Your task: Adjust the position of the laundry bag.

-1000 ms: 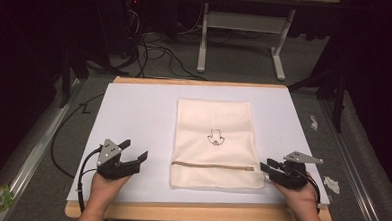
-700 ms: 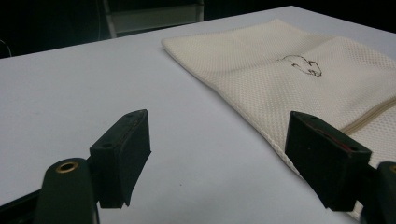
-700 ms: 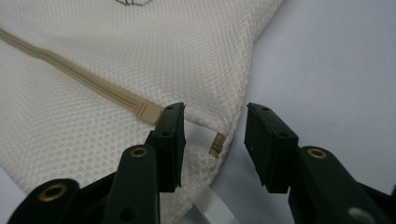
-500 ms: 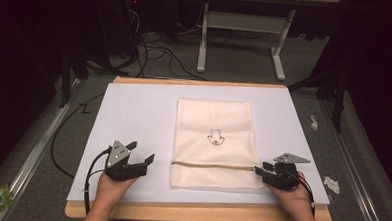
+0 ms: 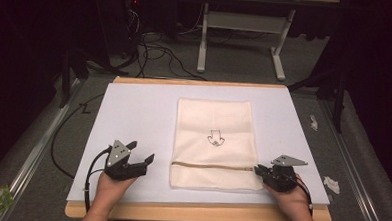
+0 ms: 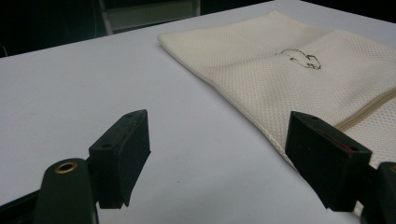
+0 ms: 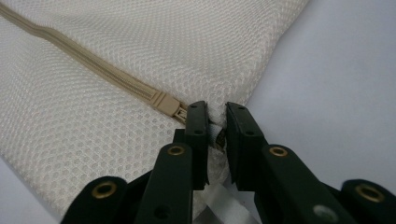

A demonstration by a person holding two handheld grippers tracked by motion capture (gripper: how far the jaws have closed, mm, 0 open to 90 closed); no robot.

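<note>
We are looking down on a cream mesh bag point(image 5: 215, 141) lying flat in the middle of the white table point(image 5: 134, 113), its tan zipper point(image 5: 214, 166) running across near the edge closest to us and a small dark line drawing point(image 5: 215, 138) sitting at its centre. The right gripper point(image 5: 259, 170) is resting at about 4 o'clock from the drawing, and its jaws are pinching the bag's edge right where the zipper ends; in the right gripper view the zipper's end point(image 7: 166, 102) is lying just beside the nipped fabric. The left gripper point(image 5: 143, 156) is sitting at about 8 o'clock, just beside the bag's left edge and not touching it, its jaws spreading wide over bare table. A hand point(image 5: 111, 187) is holding it from below.
</note>
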